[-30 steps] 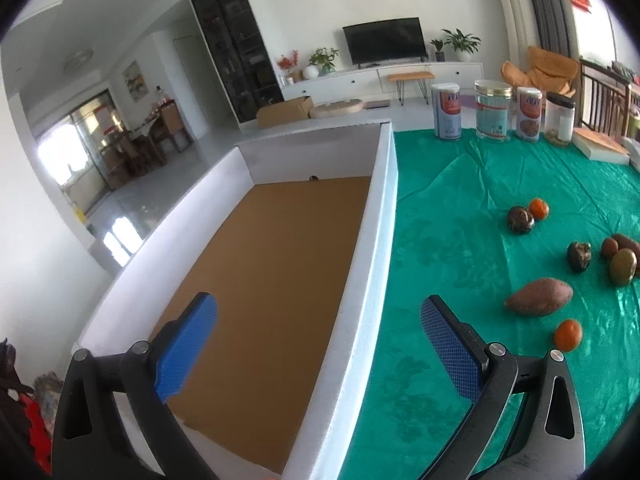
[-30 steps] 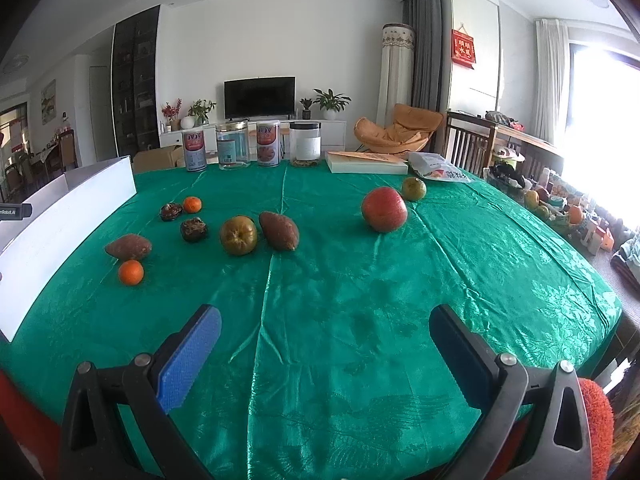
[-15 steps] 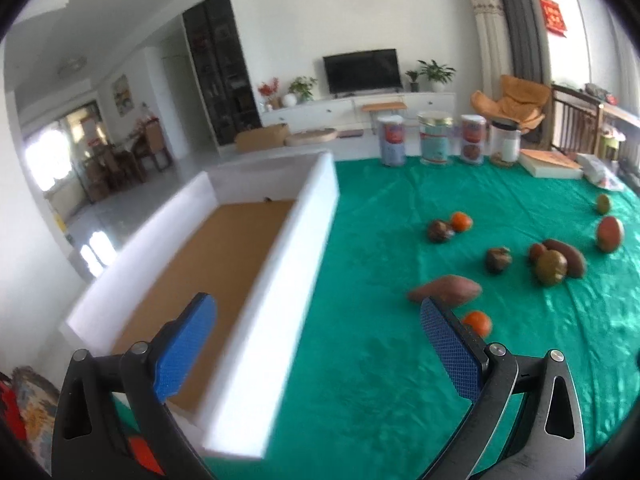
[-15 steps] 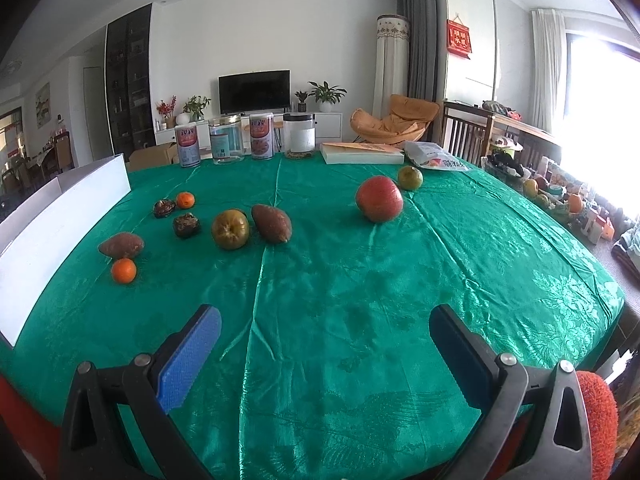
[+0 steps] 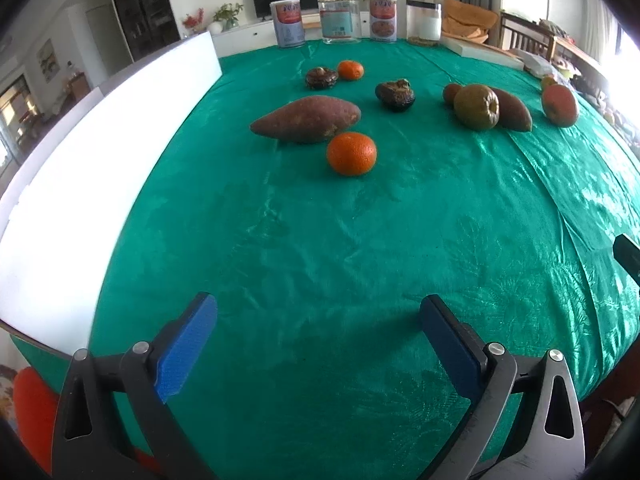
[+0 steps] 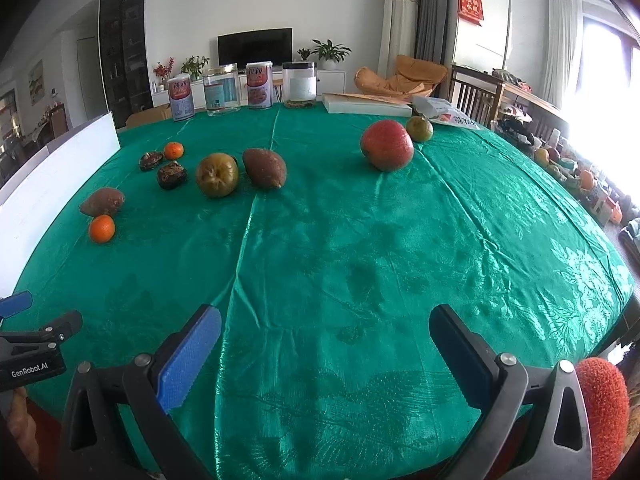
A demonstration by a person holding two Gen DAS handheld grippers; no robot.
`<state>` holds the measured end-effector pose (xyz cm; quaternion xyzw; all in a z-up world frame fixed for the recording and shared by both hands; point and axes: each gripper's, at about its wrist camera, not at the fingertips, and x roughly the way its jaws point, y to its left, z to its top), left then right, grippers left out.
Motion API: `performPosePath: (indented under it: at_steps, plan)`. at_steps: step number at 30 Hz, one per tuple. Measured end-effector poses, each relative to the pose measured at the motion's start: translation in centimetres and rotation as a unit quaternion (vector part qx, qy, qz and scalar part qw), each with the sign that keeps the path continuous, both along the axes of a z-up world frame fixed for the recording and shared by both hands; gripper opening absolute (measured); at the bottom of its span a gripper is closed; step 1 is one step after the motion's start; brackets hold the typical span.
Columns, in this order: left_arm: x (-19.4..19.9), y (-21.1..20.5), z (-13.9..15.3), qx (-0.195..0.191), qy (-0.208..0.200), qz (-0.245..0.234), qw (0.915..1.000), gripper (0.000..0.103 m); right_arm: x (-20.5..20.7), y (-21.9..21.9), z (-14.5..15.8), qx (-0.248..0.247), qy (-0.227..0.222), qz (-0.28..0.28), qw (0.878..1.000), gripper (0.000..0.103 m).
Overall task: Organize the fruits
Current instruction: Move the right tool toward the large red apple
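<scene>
Fruits (image 5: pixel 351 153) lie well beyond both gaping jaws.

Orange tangerine (image 5: pixel 351 153) just before sweet potato (image 5: pixel 306 119) (lying sideways), green cloth

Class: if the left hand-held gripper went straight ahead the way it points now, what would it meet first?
Probably the near orange, just ahead of the open left hand-held gripper, with the sweet potato right behind it. Only green tablecloth lies between; depth is uncertain.
</scene>
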<state>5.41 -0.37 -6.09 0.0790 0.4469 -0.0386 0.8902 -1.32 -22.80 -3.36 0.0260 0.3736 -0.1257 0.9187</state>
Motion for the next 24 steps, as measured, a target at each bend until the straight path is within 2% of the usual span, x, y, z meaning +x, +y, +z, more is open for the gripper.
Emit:
performPosePath:
  at_steps: [3,7,11,19,24]
  plan:
    - [-0.4,0.5,0.1,-0.002,-0.009,-0.003,1.0000,0.102,0.6,-0.1,-1.0,0.008,0.020,-0.001,1.000,0.103]
    - [-0.5,0.8,-0.3,-0.017,-0.010,-0.001,0.9998,0.102,0.9,0.5,-1.3,0.002,0.023,0.007,1.000,0.103]
    - [-0.5,1.8,-0.7,-0.055,-0.003,0.007,0.9985,0.103,1.1,0.9,-1.8,-0.002,0.033,0.015,0.999,0.103]
    - [-0.5,1.6,-0.7,-0.051,-0.010,0.002,0.9986,0.103,1.3,1.1,-2.2,-0.003,0.039,0.020,0.999,0.103]
    - [-0.2,1.5,-0.6,-0.050,0.004,0.004,0.9987,0.103,1.3,1.0,-2.2,0.001,0.036,0.018,0.999,0.103]
